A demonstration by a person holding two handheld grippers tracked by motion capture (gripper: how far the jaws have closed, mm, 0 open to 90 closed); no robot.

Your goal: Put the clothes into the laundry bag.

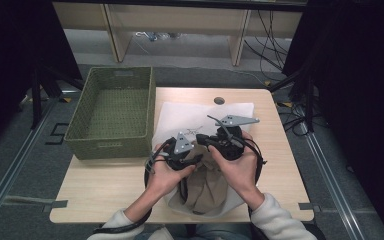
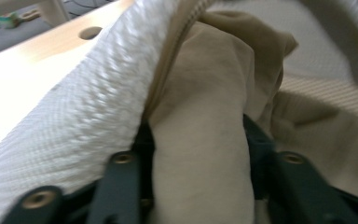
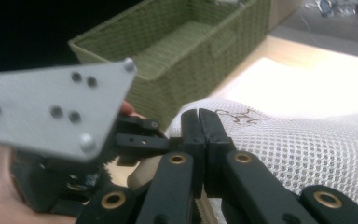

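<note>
At a wooden surface (image 1: 105, 185), a person works a beige cloth (image 2: 205, 140) into a white mesh bag (image 1: 190, 115) lying near the middle, its open mouth toward six o'clock. The left gripper (image 1: 182, 159) reaches into that mouth, its fingers (image 2: 121, 182) part-open on either side of a fold of the cloth, apparently letting it go inside the bag. The right gripper (image 3: 199, 122), at about three o'clock of the left, has its fingers closed on the bag's mesh edge, probably lifting it so the mouth stays open. A green woven basket (image 1: 115, 112) waits at ten o'clock, overhanging the surface's edge.
</note>
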